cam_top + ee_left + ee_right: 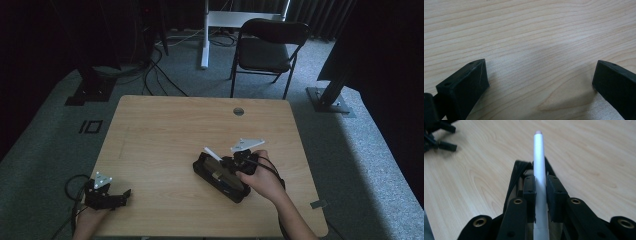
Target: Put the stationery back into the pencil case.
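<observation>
Right tongs (pixel 540 192) clenched on slim white pen (pixel 539 165), no lettering legible, over possibly open black pouch (pixel 220 176); left tongs (pixel 540 82) released near pale wooden worktop (pixel 165 130) edge.

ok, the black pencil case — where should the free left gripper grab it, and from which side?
Judging by its pose: the case lies long and low, slanting across the table. The right gripper, shut on a white pen, hangs over its far end. The left gripper is open, so come in from the left and span the case's narrow width near the middle, clear of the pen.
</observation>
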Demonstrator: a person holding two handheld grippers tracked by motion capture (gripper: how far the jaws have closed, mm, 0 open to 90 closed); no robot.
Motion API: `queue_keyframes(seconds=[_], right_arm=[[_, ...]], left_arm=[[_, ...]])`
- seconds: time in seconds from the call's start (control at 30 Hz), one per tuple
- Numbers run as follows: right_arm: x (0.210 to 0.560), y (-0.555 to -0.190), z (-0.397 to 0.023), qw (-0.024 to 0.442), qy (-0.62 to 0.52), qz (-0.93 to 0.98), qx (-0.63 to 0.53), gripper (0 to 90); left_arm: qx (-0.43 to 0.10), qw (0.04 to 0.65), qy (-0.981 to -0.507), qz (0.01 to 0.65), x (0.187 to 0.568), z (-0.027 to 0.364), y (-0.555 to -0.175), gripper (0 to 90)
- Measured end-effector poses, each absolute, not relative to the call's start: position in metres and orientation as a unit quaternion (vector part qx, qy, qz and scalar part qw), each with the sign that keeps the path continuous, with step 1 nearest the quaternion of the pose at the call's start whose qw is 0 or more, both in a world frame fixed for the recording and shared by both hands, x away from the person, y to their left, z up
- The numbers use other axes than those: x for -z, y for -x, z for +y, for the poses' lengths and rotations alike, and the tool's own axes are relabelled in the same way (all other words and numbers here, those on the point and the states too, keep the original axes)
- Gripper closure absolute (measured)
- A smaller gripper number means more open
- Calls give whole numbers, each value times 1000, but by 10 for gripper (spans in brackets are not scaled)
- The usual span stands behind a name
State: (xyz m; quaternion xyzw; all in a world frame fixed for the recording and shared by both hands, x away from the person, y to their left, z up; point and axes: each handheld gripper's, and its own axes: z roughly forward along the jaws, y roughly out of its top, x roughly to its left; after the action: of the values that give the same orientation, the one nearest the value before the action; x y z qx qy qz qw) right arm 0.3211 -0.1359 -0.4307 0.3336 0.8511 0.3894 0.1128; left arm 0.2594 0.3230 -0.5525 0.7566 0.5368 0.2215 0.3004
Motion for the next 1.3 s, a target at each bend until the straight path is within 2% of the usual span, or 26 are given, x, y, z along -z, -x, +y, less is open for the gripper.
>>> queue_keyframes(seconds=[0.37, 1.3], right_arm=[[449, -319, -127, 87, -322, 873, -356, 784], [478, -337, -115, 77, -326, 895, -294, 784]], left_arm=[[-221, 301, -756, 537, 553, 323, -259, 3], [-221, 300, -757, 537, 552, 323, -259, 3]])
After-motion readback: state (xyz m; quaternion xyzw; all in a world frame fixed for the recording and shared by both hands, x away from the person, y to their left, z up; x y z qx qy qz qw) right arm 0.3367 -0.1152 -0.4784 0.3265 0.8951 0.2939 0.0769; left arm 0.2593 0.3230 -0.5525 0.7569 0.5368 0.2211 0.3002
